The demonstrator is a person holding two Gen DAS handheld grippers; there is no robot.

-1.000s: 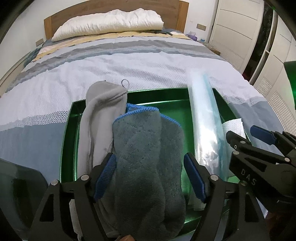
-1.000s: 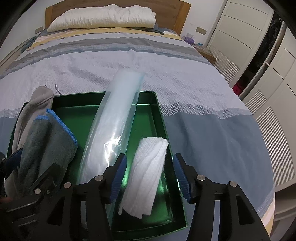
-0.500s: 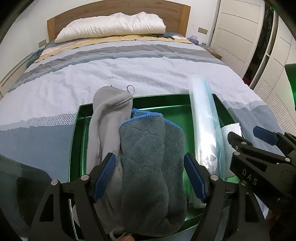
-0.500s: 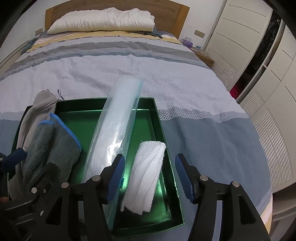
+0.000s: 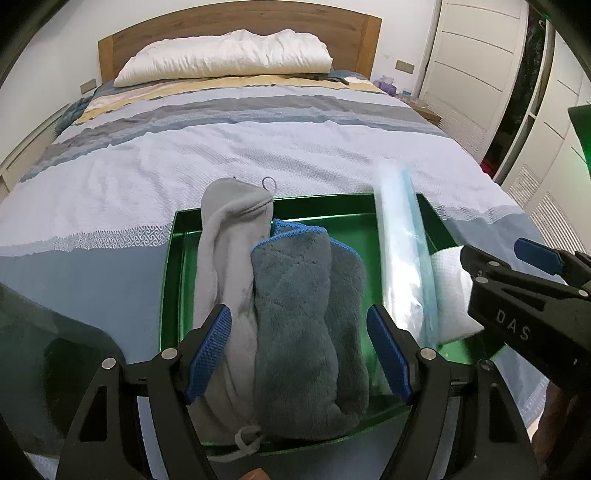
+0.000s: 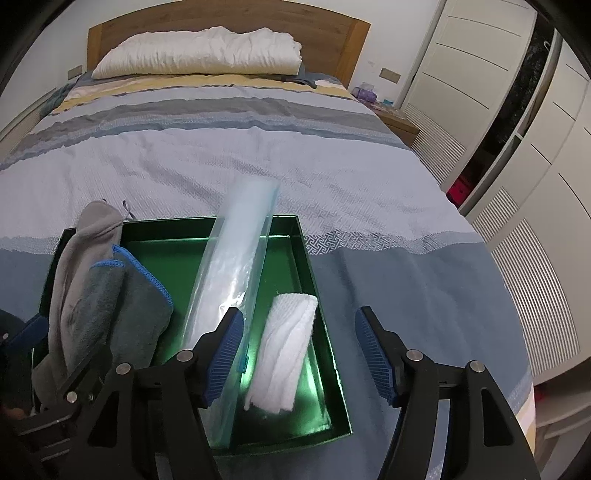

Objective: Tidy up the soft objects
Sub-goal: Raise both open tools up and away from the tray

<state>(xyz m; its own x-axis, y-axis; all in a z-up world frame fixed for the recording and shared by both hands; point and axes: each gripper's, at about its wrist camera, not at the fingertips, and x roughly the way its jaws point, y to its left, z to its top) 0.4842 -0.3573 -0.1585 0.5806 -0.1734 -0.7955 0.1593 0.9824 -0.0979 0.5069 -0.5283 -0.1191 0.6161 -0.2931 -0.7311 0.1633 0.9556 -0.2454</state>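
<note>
Both grippers, left (image 5: pixel 299 354) and right (image 6: pixel 299 354), spread and holding nothing, right jaws just opening. Cloths (image 5: pixel 306 317), bag (image 6: pixel 229 280), towel (image 6: pixel 284 343) lie inside green tray (image 6: pixel 306 251); task looks nearly finished.

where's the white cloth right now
In the right wrist view, the white cloth lies at the green tray's right side, beside the clear plastic roll.

The green tray (image 6: pixel 306 254) looks glossy, its walls mirror-bright. The dark grey towel (image 5: pixel 310 317) is plush, blue-edged cloth; the light grey cloth (image 5: pixel 225 240) at its left is smooth fleece. The clear plastic bag (image 6: pixel 236 258) shines. The white cloth (image 6: pixel 284 347) is waffle-textured. The headboard (image 6: pixel 332 29) at the top is matt wood.
</note>
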